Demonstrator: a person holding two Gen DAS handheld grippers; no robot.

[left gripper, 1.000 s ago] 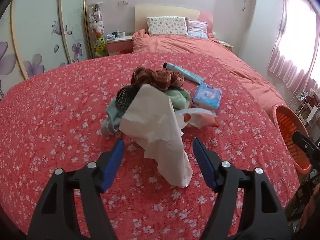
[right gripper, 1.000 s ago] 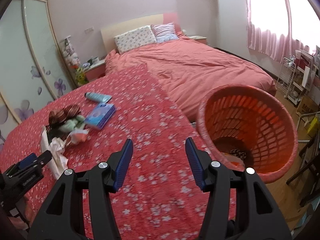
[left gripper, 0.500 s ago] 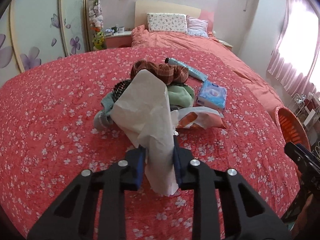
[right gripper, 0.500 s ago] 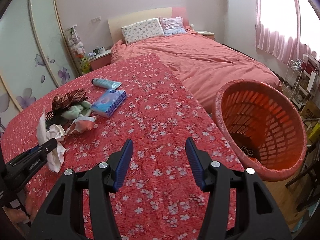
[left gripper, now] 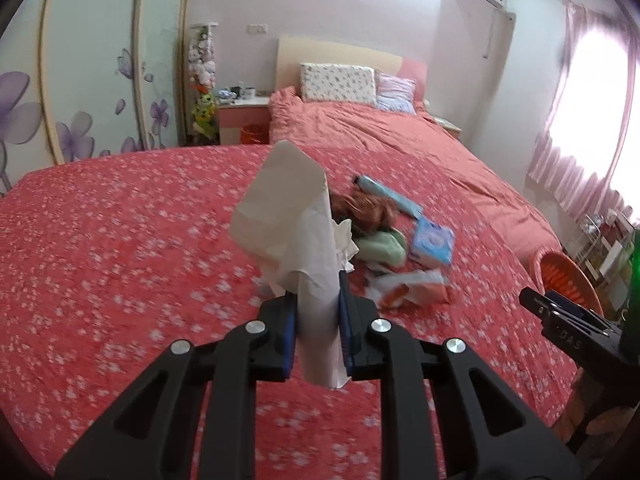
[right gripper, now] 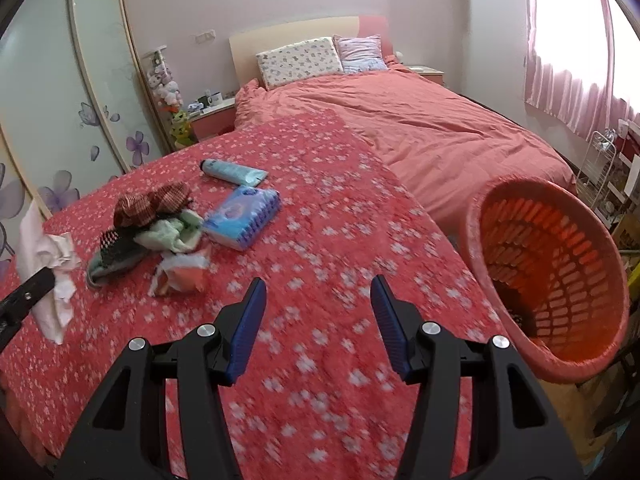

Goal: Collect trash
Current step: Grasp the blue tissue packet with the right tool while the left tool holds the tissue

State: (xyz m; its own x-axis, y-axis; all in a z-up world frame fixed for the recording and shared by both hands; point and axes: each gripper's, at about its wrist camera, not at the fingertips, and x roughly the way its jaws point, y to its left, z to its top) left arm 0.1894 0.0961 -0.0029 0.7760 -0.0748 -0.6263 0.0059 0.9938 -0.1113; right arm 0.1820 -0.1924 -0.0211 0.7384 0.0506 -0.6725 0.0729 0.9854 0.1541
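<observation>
Left wrist view: left gripper [left gripper: 318, 334] clamped on white tissue [left gripper: 298, 240], which a second ago lay on the heap between spread jaws. Now lifted clear of the floral bedspread [left gripper: 120, 248], standing up out of the pads, tail hanging below. Heap left behind at 1 o'clock: green cloth [left gripper: 380, 246], brown scrunchie [left gripper: 370, 210], blue tissue pack [left gripper: 434, 240], blue tube [left gripper: 388, 192], orange-and-white wrapper [left gripper: 408, 290]. Orange basket [left gripper: 568, 280] at 3 o'clock, off the bed edge. Frame blurred, so hand in motion.

Right wrist view: right gripper [right gripper: 316, 330] spread wide, nothing between the jaws, same as a second ago. Basket [right gripper: 480, 248] at 3 o'clock, mouth tipped toward camera, something dark at the bottom. Tissue [right gripper: 40, 248] at 9 o'clock, raised above the bedspread [right gripper: 340, 240]; wrapper [right gripper: 184, 274] at 10 o'clock, nearest loose piece.

Reading: pick done, first item in hand; next likely a carry rightward to the basket. Wrapper probably next trash; pack and tube doubtful.
</observation>
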